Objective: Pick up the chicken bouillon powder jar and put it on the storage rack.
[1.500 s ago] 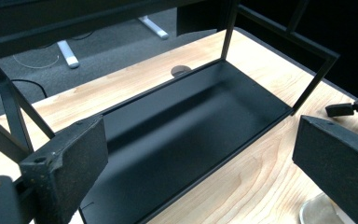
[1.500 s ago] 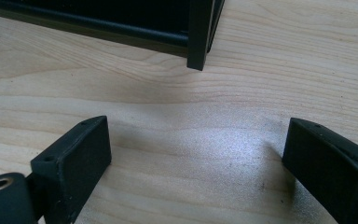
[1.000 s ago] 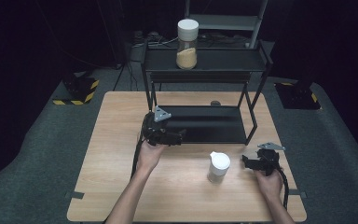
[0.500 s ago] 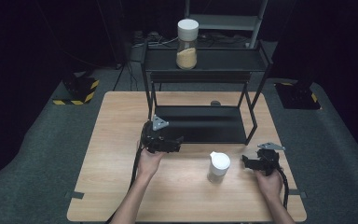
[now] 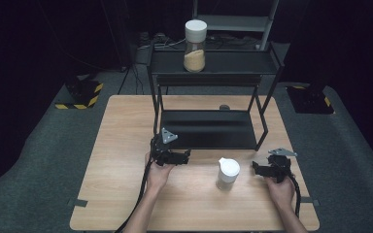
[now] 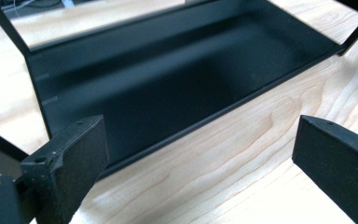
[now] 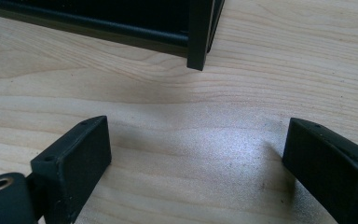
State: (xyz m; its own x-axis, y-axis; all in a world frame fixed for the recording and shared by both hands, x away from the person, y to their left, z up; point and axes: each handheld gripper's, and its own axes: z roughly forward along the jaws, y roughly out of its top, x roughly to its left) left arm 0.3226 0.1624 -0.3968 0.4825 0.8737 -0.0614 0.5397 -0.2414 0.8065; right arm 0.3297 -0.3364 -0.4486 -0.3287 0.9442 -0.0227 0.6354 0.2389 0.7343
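Two grippers rest low over a wooden table [image 5: 126, 145], each held in a person's hand, and both stand near the front edge of a black two-tier metal rack [image 5: 209, 128] that takes up the middle of the table. The left gripper [image 5: 169, 154] sits just before the rack's front left leg, its grey three-cornered plate uppermost; in the left gripper view its jaws are spread wide with nothing between them, and the rack's lower shelf [image 6: 168, 79] lies bare just beyond them. The right gripper [image 5: 272, 169] sits before the rack's front right leg [image 7: 199, 32], a little farther from the shelf edge; in the right gripper view its jaws also stand wide apart over bare wood, with that leg ahead of them.

Between the two grippers, in front of the rack and nearer the right one, stands a small clear jar with a white lid [image 5: 228, 174], upright on the table and touched by neither gripper. On the rack's top shelf [image 5: 252, 62], toward its left half, stands a taller jar [image 5: 194, 40] with a white cap, holding a tan fill in its lower part. Behind the rack's lower shelf a small dark round object [image 5: 224, 107] lies on the table; what it is cannot be told.
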